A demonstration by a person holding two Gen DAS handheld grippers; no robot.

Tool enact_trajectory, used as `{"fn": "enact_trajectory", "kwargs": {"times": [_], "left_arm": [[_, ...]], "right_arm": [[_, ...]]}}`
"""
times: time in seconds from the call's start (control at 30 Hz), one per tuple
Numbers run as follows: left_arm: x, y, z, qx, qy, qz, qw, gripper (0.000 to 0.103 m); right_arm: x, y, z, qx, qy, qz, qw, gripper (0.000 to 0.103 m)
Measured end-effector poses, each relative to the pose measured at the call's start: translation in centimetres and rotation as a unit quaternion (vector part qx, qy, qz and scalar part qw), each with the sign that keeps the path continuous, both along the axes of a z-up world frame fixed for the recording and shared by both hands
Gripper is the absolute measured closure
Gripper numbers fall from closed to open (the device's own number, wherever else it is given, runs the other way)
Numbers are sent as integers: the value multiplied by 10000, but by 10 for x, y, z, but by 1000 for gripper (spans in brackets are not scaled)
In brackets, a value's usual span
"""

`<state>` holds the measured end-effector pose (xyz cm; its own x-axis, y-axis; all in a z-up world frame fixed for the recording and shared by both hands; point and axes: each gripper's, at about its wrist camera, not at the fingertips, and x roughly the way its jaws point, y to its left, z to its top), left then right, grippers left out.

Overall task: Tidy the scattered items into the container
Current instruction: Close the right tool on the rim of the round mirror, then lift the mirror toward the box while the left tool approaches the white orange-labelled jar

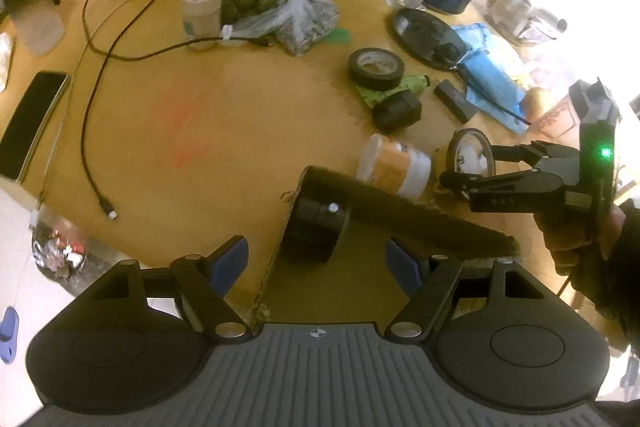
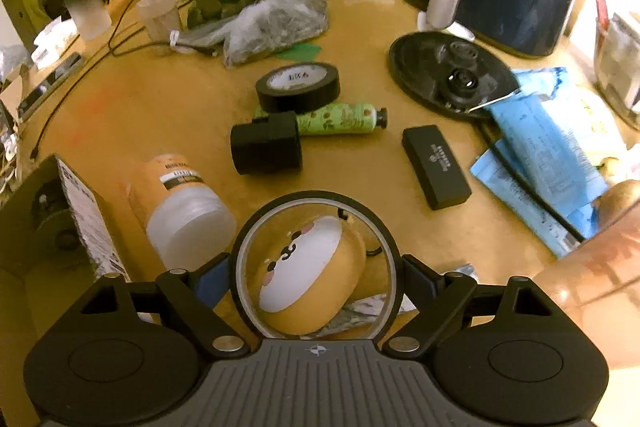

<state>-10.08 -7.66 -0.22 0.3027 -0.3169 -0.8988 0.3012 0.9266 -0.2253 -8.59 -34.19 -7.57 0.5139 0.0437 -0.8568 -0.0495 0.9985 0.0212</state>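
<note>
R gripper (image 2: 316, 279) – fingers clamped on a round black-rimmed case (image 2: 316, 267), clear lid, cartoon-face plush visible inside; lower centre of right wrist frame. In left wrist view the same gripper (image 1: 460, 167) holds the case (image 1: 470, 157) at right, beside the open cardboard box (image 1: 400, 211). L gripper (image 1: 316, 263) – fingers apart, nothing between them, over the box at bottom centre; a black cylinder (image 1: 316, 227) lies inside. Scattered on the table (image 2: 168, 107): orange bottle (image 2: 180, 203) lower left, black adapter (image 2: 266, 143), tape roll (image 2: 298, 87), green tube (image 2: 344, 119) at centre, black bar (image 2: 436, 167) to the right.
</note>
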Motion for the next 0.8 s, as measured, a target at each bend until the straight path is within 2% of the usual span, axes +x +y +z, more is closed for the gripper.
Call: {"fn": "enact_trajectory", "kwargs": {"times": [0.23, 0.37, 0.73, 0.8], "left_arm": [[17, -17, 1, -10, -147, -545, 9984, 27], [24, -26, 4, -58, -389, -827, 9958, 27], [32, -38, 9, -179, -907, -1455, 9850, 23], [32, -42, 9, -95, -985, -1576, 9825, 23]], "right_arm": [[-19, -7, 33, 26, -320, -626, 9975, 14], [-38, -5, 52, 32, -476, -1055, 9933, 14], [-95, 19, 81, 157, -623, -1928, 9791, 14], [-102, 24, 84, 188, -649, -2113, 9751, 14]]}}
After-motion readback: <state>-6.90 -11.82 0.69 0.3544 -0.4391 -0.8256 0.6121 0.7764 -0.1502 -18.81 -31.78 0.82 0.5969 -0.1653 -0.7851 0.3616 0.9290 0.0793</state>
